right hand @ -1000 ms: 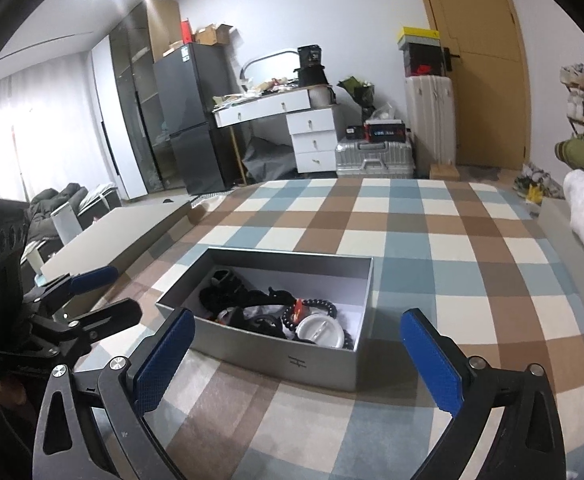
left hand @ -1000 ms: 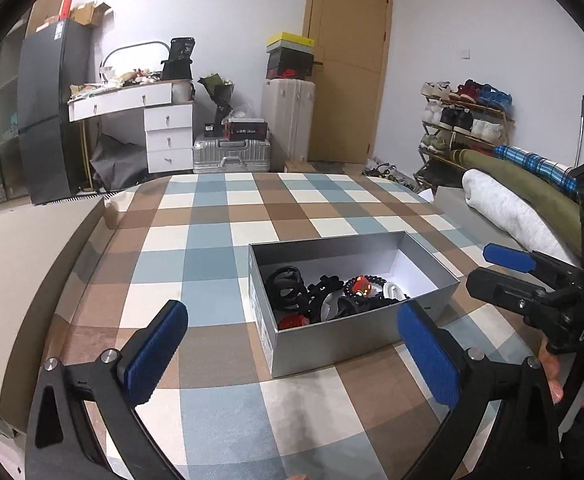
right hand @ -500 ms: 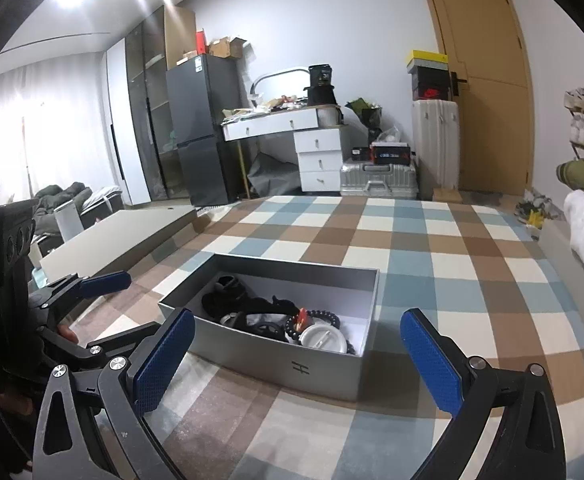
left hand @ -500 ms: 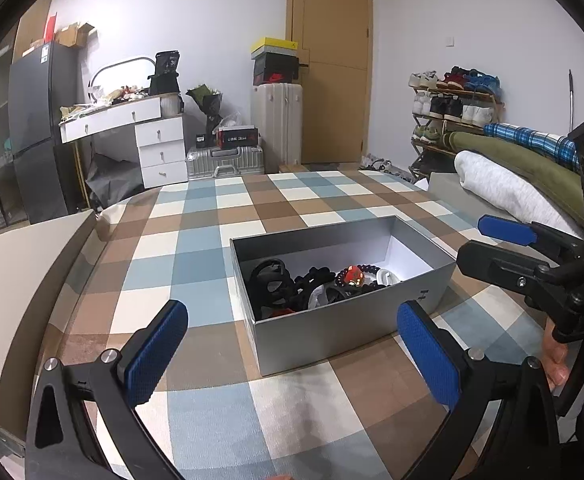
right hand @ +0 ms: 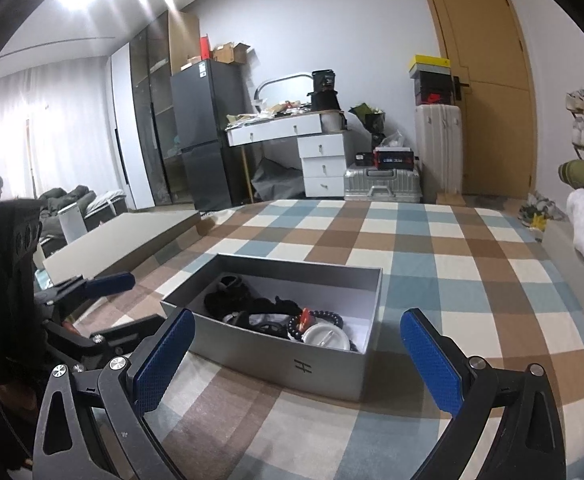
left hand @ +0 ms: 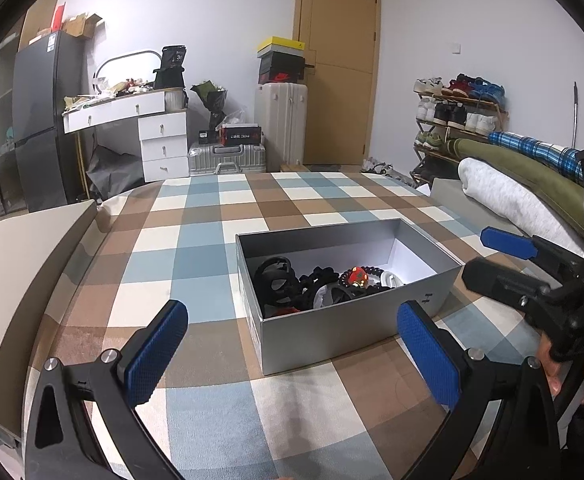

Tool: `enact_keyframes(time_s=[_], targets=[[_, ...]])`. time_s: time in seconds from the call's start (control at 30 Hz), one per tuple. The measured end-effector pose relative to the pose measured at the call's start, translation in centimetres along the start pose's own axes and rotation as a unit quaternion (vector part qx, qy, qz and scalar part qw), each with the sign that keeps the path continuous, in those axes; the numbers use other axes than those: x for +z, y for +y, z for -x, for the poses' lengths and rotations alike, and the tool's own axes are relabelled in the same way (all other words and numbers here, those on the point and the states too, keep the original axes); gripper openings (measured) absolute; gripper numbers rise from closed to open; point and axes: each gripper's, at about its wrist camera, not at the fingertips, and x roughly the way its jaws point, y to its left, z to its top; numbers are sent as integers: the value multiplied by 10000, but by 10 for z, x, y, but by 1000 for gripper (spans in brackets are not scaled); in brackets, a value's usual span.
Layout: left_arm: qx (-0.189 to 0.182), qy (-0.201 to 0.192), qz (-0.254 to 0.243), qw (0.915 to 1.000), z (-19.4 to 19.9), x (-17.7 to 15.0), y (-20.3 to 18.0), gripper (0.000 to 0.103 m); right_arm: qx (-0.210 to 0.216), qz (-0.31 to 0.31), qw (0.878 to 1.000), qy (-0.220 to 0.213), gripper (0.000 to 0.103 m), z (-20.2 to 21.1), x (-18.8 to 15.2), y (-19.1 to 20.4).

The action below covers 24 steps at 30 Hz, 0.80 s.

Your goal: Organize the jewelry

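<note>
— Left gripper point(left hand: 292, 348) stood with its blue pads spread wide, nothing between them, just short of the grey box point(left hand: 331, 336). Where was that box?

— On the checked cloth point(left hand: 196, 240), lid off. Left of the box lay a flat beige board point(left hand: 16, 264).

— And inside the box?

— Black bands point(left hand: 280, 280) at its left end, then a dark bead bracelet with a red charm point(left hand: 357, 276), then a white round piece point(right hand: 325, 336); the rest of the tangle I could not tell apart.

— Right of the box?

— Right gripper point(right hand: 293, 360), jaws parted just as wide and empty, facing the box's near wall, with rolled blankets point(left hand: 507, 196) beyond it
</note>
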Motion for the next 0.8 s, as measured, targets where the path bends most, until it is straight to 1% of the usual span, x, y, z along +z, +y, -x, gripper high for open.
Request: enact_keyframes(time_s=[0.23, 0.33, 0.63, 0.8], targets=[[6, -10, -39, 10000, 0, 0, 0, 102, -39, 183, 9998, 11, 103, -2, -5, 8], [7, -30, -58, 10000, 1, 0, -1, 102, -35, 241, 9997, -46, 103, 0, -5, 10], [9, -36, -65, 10000, 2, -1, -1, 102, 59, 1, 9999, -99, 103, 2, -5, 0], [25, -33, -79, 10000, 2, -1, -2, 102, 75, -35, 9999, -90, 103, 2, -5, -2]])
